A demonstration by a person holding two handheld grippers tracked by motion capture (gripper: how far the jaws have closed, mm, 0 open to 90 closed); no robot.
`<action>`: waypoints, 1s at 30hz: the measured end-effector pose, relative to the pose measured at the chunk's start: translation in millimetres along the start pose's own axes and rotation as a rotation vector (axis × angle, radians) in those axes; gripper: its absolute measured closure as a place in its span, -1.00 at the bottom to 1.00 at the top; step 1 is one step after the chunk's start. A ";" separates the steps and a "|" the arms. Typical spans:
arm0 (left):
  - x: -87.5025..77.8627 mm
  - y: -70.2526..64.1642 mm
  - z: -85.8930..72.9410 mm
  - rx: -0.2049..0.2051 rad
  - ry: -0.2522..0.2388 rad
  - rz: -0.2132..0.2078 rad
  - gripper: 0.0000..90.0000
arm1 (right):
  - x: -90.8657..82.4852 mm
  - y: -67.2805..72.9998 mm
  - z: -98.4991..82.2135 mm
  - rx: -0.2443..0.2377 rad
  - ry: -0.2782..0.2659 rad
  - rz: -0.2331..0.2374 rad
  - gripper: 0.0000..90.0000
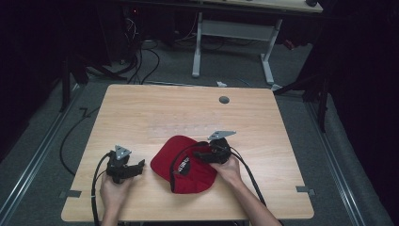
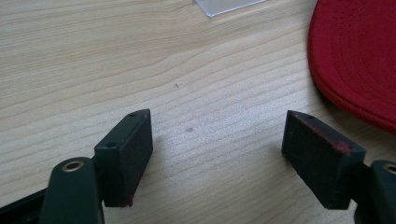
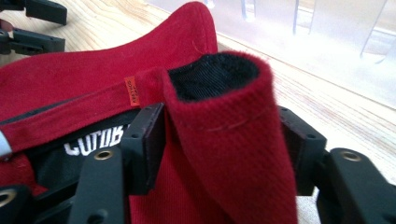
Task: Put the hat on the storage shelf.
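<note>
A red cap (image 1: 181, 157) lies on the wooden table, with its black lining and white lettering facing up. My right gripper (image 1: 197, 154) comes in from the cap's right side. In the right gripper view a rolled fold of the cap's red fabric (image 3: 224, 154) fills the gap between the jaws of my right gripper (image 3: 222, 126), and both pads touch it. My left gripper (image 1: 139, 168) rests low over bare wood just left of the cap. In the left gripper view my left gripper (image 2: 217, 140) stands open with nothing between its jaws, and the cap's stitched brim (image 2: 355, 60) lies to the right.
A clear plastic piece (image 3: 327, 37) lies on the table (image 1: 141, 108) just beyond the cap. A grey round plug (image 1: 224, 100) sits near the far edge. Tape marks (image 1: 305, 190) sit at the near corners. A white desk frame (image 1: 233, 42) and cables (image 1: 141, 61) are on the floor behind.
</note>
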State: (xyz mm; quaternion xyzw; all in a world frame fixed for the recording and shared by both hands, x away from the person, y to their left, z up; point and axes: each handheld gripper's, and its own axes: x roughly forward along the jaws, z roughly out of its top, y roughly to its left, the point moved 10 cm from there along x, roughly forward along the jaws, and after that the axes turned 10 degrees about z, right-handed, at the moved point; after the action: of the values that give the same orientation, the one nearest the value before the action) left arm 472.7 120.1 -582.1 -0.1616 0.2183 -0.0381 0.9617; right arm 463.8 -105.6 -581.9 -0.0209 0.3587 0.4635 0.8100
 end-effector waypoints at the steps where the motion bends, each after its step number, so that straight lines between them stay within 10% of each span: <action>1: 0.0 0.0 0.0 0.000 0.000 0.000 -0.45 | 1.0 -0.2 -0.5 -0.002 0.001 0.000 -0.05; 17: 0.0 0.0 0.0 0.000 0.000 0.000 -0.45 | -3.3 8.2 -5.1 -0.095 0.008 0.069 0.75; 30: -0.2 -0.3 -0.2 0.000 0.000 -0.001 -0.45 | -24.1 26.7 -2.2 -0.158 -0.002 0.137 0.90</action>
State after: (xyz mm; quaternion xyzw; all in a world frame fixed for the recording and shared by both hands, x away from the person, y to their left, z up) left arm 472.4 119.8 -582.1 -0.1615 0.2184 -0.0384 0.9616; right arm 434.6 -109.0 -561.1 -0.0596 0.3207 0.5446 0.7726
